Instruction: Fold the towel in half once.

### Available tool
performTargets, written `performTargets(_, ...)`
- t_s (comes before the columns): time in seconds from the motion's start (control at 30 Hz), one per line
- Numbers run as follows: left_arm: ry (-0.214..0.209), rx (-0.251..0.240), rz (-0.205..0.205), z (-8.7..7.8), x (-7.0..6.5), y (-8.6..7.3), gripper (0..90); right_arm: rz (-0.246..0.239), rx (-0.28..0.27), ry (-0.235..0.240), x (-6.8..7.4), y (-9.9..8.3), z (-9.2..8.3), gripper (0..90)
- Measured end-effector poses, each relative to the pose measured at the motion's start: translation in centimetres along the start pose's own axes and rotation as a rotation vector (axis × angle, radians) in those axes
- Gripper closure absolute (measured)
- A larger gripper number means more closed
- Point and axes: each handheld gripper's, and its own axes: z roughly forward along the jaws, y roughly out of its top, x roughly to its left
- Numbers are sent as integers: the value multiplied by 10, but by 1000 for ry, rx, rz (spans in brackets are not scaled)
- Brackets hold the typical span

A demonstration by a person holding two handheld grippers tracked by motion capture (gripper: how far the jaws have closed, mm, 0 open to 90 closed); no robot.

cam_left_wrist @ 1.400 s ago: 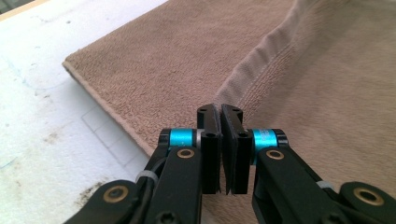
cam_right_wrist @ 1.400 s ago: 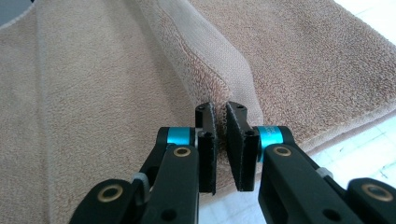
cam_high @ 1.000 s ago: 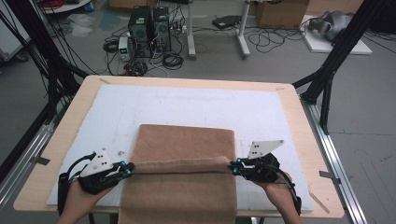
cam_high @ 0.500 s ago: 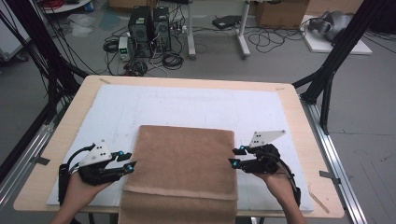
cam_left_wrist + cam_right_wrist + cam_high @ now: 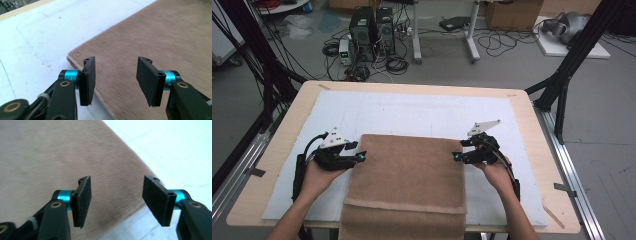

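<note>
A brown towel [image 5: 409,175] lies flat on the white mat [image 5: 422,112], and its near end hangs over the table's front edge. My left gripper [image 5: 360,156] sits at the towel's left edge, near the far corner. Its jaws have just been opening and stand open over the towel [image 5: 162,32] with nothing pinched; left gripper [image 5: 116,77]. My right gripper [image 5: 456,156] sits at the towel's right edge. Its jaws have also just been opening and stand open above the cloth [image 5: 45,152], gripping nothing; right gripper [image 5: 116,197].
The wooden table [image 5: 279,145] frames the mat. Bare mat stretches beyond the towel to the far side. On the floor behind are computer towers [image 5: 372,25] and cables. A black frame strut [image 5: 572,65] rises at the right.
Both grippers let go of the raised towel fold they pinched, opened, and moved away from the person along the towel's sides. The towel now lies flat.
</note>
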Motion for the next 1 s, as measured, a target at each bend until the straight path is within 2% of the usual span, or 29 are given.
performTargets(0.07, -2, 12, -38, 10, 9, 3, 484, 15, 15, -12, -8, 2, 6, 361)
performTargets(0.17, 23, 30, -89, 25, 22, 1, 476, 56, 13, -24, -20, 1, 14, 324)
performTargets(0.23, 49, 74, -103, 37, 29, 0, 459, 73, 19, -36, -26, -2, 20, 306)
performTargets(0.33, 65, 92, -123, 49, 36, -3, 448, 86, 32, -37, -31, -5, 28, 305)
performTargets(0.47, 57, 134, -161, 63, 42, -6, 428, 84, 67, -40, -34, -7, 40, 324)
performTargets(0.53, 45, 135, -159, 67, 41, -7, 441, 89, 79, -28, -35, -8, 45, 347)
performTargets(0.6, 28, 127, -149, 68, 40, -7, 483, 92, 66, -19, -36, -7, 45, 442)
performTargets(0.63, 17, 126, -144, 68, 40, -6, 537, 91, 68, -12, -36, -7, 45, 469)
performTargets(0.67, 17, 120, -143, 68, 39, -7, 569, 86, 66, -12, -37, -7, 46, 533)
performTargets(0.7, 3, 122, -148, 68, 40, -6, 614, 92, 68, 4, -37, -6, 45, 619)
performTargets(0.73, -9, 118, -148, 68, 40, -6, 666, 99, 65, 37, -37, -5, 47, 658)
performTargets(0.77, -1, 120, -141, 68, 39, -6, 703, 92, 71, 46, -37, -4, 48, 726)
performTargets(0.8, 3, 117, -141, 68, 39, -5, 735, 89, 73, 61, -36, -2, 49, 748)
performTargets(0.87, 14, 118, -139, 68, 40, -3, 791, 74, 89, 55, -35, 2, 49, 774)
performTargets(0.97, 56, 87, -139, 65, 42, 0, 817, 64, 79, 36, -37, 7, 46, 787)
performTargets(1.0, 63, 80, -152, 64, 43, 2, 822, 66, 70, 32, -38, 10, 45, 791)
